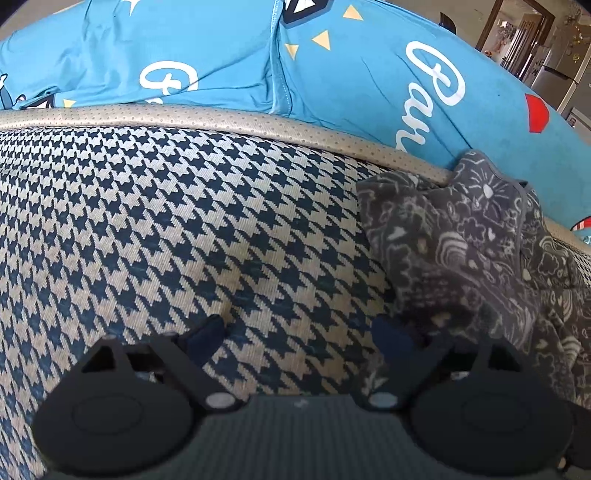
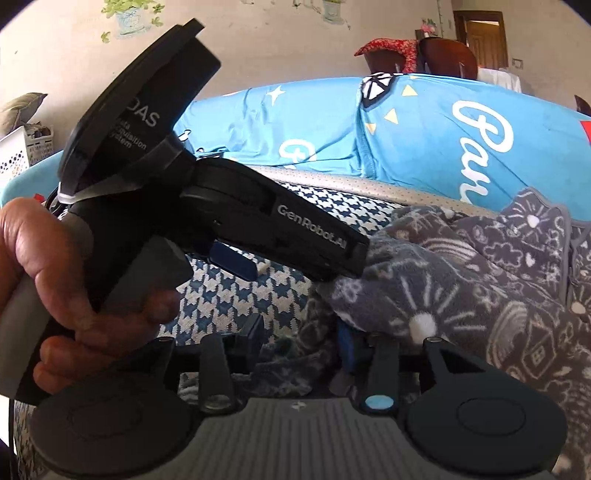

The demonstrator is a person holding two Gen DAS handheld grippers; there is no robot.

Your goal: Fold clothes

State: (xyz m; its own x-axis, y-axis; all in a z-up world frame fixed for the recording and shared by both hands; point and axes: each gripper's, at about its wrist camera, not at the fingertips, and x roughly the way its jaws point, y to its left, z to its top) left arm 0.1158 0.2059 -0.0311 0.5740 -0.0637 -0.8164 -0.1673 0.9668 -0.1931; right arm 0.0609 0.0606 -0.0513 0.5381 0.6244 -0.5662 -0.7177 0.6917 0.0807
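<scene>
Houndstooth upholstery [image 1: 177,229] in navy and beige is spreading out beneath us, edged by a perforated beige band [image 1: 229,120], and behind that band a bright blue cover [image 1: 369,92] with white script lettering is draping over the backrest. Beyond it, in the right wrist view, we are seeing a pale wall with plant decals [image 2: 129,16], a brown doorway [image 2: 480,40], a red cloth [image 2: 391,50] over a dark chair, and a white perforated basket [image 2: 22,147] at the far left.

We are looking at the task's garment, a grey fleece garment [image 1: 480,258] printed with white doodles, which is lying crumpled on the seat to our right, its upper edge bunching against the beige band.

Our left gripper [image 1: 299,336] is hovering over the bare houndstooth with its jaws spread wide; the right-side fingertip is sitting just at the garment's edge, and nothing is lying between the two. In the right wrist view a hand [image 2: 62,280] is gripping that tool's handle.

Our right gripper [image 2: 299,343] is standing partly parted, with grey fleece lying between its fingers, though we cannot tell whether they are pinching it.
</scene>
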